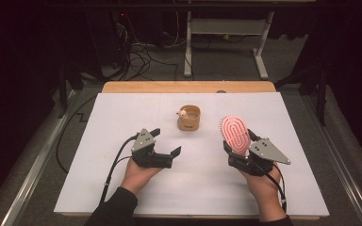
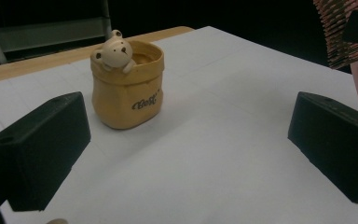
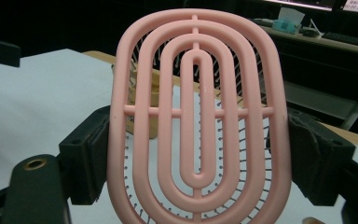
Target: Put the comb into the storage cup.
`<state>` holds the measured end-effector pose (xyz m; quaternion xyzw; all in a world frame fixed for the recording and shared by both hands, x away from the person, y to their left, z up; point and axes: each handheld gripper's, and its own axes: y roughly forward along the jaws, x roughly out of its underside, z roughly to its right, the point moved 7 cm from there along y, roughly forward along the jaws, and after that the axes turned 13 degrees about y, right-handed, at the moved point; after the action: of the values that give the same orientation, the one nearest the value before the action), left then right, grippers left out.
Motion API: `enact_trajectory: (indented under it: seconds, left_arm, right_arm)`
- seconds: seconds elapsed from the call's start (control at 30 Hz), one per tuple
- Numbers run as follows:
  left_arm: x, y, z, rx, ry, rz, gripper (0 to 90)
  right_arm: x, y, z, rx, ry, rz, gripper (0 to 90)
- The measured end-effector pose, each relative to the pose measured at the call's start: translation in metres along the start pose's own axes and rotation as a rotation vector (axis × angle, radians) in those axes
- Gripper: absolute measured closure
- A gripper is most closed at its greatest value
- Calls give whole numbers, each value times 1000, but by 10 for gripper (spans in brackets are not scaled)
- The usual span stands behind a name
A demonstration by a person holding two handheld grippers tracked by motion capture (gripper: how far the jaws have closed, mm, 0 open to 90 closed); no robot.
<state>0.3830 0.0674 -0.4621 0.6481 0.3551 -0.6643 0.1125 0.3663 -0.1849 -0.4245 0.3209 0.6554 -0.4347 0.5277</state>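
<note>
We see white sheet (image 1: 202,188) on wood table (image 1: 188,87), dark room | pot (image 1: 188,117) centre | left gripper (image 1: 166,143) wide open, empty | right gripper (image 1: 238,146) clamps brush (image 1: 235,134)

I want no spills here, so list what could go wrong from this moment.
1. The right gripper holds the pink brush by the edges of its wide head, with most of it standing above the fingers; it could pivot or slip out.
2. The bear pot stands free and small on the white table; a push from the brush might tip it.
3. The left gripper is open beside the pot and could knock it.
</note>
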Motion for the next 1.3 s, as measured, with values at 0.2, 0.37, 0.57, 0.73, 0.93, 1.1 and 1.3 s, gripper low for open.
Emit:
enact_trajectory:
  seconds: [0.2, 0.37, 0.57, 0.73, 0.93, 1.1, 1.3]
  left_arm:
    - [0, 2, 4, 16, 8, 4, 0]
    - [2, 4, 9, 36, 16, -5, 0]
    - [2, 4, 16, 59, 29, -11, 0]
    - [3, 5, 20, 67, 40, -19, 0]
    - [0, 2, 23, 67, 51, -12, 0]
    - [-3, -1, 24, 70, 50, 0, 0]
    - [-6, -5, 27, 77, 43, 13, 0]
  right_arm:
    - [-1, -2, -1, 6, -14, 7, 200]
    - [-3, -1, -3, 5, -21, 15, 200]
    - [-5, -1, -11, -9, -18, 28, 200]
    - [-13, -1, -21, -23, -41, 47, 201]
    - [-26, 5, -33, -43, -71, 70, 201]
    - [-30, 13, -43, -54, -91, 81, 201]
    - [-13, 15, -48, -63, -110, 50, 201]
